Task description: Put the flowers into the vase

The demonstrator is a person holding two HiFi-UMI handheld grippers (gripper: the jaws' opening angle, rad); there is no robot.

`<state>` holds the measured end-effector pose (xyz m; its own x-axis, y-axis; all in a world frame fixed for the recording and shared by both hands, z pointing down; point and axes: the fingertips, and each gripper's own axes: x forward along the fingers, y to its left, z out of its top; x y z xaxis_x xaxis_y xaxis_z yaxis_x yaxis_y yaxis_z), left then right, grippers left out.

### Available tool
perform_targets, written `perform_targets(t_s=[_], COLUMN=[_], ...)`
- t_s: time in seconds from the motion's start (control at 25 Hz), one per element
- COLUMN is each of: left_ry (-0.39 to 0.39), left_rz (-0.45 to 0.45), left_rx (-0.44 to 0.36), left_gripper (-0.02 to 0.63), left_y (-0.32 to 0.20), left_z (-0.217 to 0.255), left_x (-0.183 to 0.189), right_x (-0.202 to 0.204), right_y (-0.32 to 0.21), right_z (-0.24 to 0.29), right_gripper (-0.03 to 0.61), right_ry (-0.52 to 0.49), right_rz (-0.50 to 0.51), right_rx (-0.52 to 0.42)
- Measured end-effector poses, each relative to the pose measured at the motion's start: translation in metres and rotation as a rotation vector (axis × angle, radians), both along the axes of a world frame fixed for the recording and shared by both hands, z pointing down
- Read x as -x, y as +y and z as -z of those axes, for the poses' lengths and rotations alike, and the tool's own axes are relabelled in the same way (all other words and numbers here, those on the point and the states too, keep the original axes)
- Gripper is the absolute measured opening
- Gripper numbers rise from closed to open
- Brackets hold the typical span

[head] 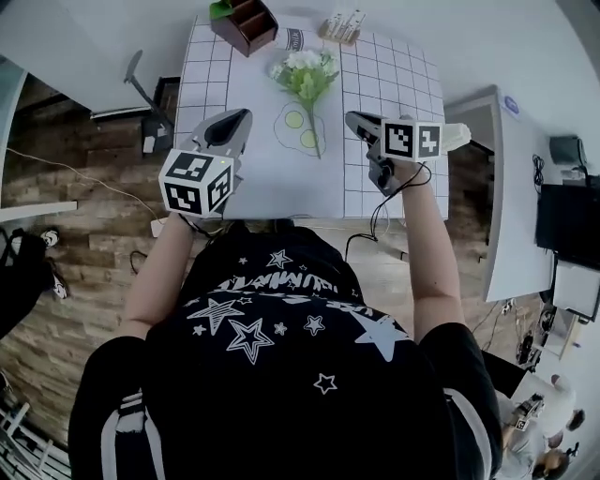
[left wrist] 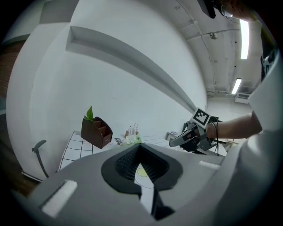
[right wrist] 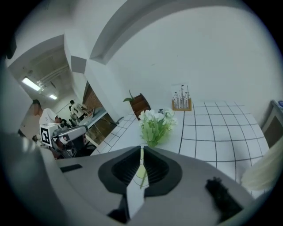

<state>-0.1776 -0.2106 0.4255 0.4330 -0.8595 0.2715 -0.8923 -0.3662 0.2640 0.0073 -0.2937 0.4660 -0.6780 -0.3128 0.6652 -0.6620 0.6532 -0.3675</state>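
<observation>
Flowers (head: 305, 75): lie in the middle of the table (head: 394, 187), blooms toward the far edge.
Left gripper (head: 230, 125): our jaws pressed together, empty, left of the stem.
Right gripper (head: 356, 120): jaws also together, empty, right of the stem.
Far edge: organizer (head: 246, 23), rack (head: 340, 28).

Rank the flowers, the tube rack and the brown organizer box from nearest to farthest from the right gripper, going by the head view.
1. flowers, lying mid-way across the table, just left of the right gripper.
2. tube rack, at the far edge, roughly straight ahead of it.
3. brown organizer box, at the far edge, off toward the left.
</observation>
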Motion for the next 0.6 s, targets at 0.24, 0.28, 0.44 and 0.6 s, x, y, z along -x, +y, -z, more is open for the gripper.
perform_targets(t_s=[0.24,0.28,0.44,0.6], left_ry=[-0.049,-0.056,-0.075,-0.086], left_rz=[0.091,0.108,0.172,0.225], left_rx=[0.017,0.019,0.035,0.051], left_gripper=[0.009,0.009,0.009,0.009], left_y=[-0.010,-0.009,-0.005,0.000], left_z=[-0.002,-0.001,-0.002,-0.005], left_x=[-0.005,-0.004,-0.002,-0.001], right_x=[0.021,0.026,0.041,0.048], right_y=[-0.015,-0.016,-0.021,-0.031], right_z=[-0.033,-0.039,-0.065,-0.088], right_gripper=[0.069,0.072,0.098,0.112], right_ry=[0.036,0.038,0.042,0.015], right_rz=[0.150,0.174,0.221,0.185], right_rx=[0.089,0.109,0.211,0.326])
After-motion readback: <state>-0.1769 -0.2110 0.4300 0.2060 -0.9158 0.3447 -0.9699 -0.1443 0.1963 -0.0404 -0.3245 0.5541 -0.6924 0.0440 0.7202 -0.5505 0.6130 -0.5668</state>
